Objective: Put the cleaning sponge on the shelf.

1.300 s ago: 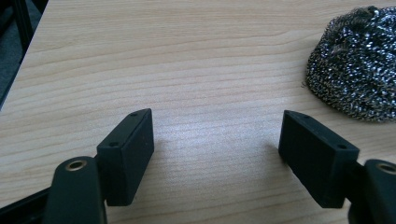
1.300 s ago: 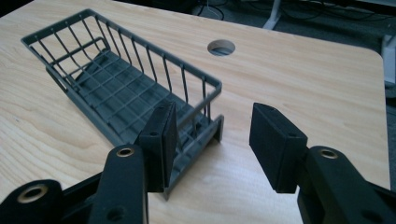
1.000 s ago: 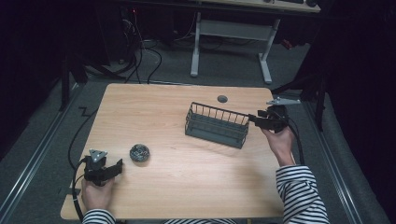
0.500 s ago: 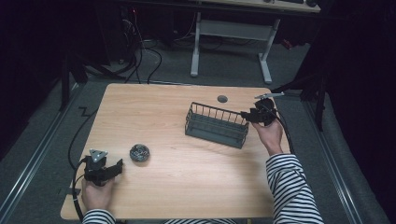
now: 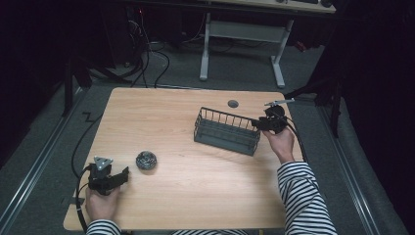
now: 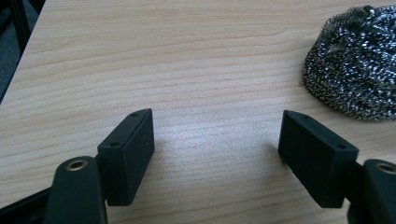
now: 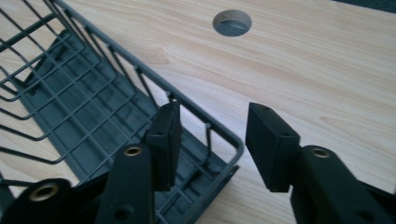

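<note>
Tongs on the left (image 5: pixel 123 175) rest low on the desk (image 5: pixel 195 196) with jaws spread wide and nothing between them, the steel-wool scourer (image 5: pixel 146 160) lying just beside and ahead to their right; farther right the dark wire basket (image 5: pixel 226 131) sits near the desk's middle. Right tongs (image 5: pixel 255 123) hang with jaws apart astride the basket's end rim, one jaw inside, one outside; to grip well, I judge, they should settle squarely over the top wire and close evenly, so the basket does not twist.

right tool (image 5: pixel 258 123) at wire basket (image 5: pixel 226 131) end | scourer (image 5: pixel 146 160) near left tool (image 5: pixel 123 175)
</note>
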`<move>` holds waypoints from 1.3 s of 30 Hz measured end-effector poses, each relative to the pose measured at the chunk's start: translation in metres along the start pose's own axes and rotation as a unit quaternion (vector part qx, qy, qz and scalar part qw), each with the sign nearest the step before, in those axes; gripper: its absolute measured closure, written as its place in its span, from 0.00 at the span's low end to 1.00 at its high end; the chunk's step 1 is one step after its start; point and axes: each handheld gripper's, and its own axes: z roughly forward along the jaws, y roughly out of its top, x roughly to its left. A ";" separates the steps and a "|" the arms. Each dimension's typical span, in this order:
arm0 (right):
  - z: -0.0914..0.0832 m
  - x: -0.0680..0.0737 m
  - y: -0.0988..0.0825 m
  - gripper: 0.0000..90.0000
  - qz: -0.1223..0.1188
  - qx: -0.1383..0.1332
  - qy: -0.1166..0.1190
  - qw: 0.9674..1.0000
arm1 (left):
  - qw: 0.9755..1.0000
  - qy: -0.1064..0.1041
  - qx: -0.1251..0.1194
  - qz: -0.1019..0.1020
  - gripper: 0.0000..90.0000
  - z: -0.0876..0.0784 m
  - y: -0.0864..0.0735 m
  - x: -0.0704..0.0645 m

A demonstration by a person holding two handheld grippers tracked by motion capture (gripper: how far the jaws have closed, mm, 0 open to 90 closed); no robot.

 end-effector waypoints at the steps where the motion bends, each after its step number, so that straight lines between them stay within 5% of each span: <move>1: 0.001 0.003 -0.002 0.66 0.001 -0.001 0.007 1.000 | 1.000 0.000 0.000 0.000 0.30 0.000 0.000 0.000; 10: -0.004 0.015 -0.007 0.73 0.002 0.005 0.011 1.000 | 1.000 -0.001 -0.001 0.001 0.30 0.000 0.000 0.000; 21: -0.005 0.059 -0.012 0.75 -0.032 0.010 0.034 0.999 | 1.000 -0.004 0.000 0.006 0.30 0.000 0.000 -0.001; 39: -0.009 0.077 -0.022 0.75 -0.037 -0.001 0.051 0.998 | 1.000 -0.006 0.000 0.007 0.30 0.000 0.000 -0.001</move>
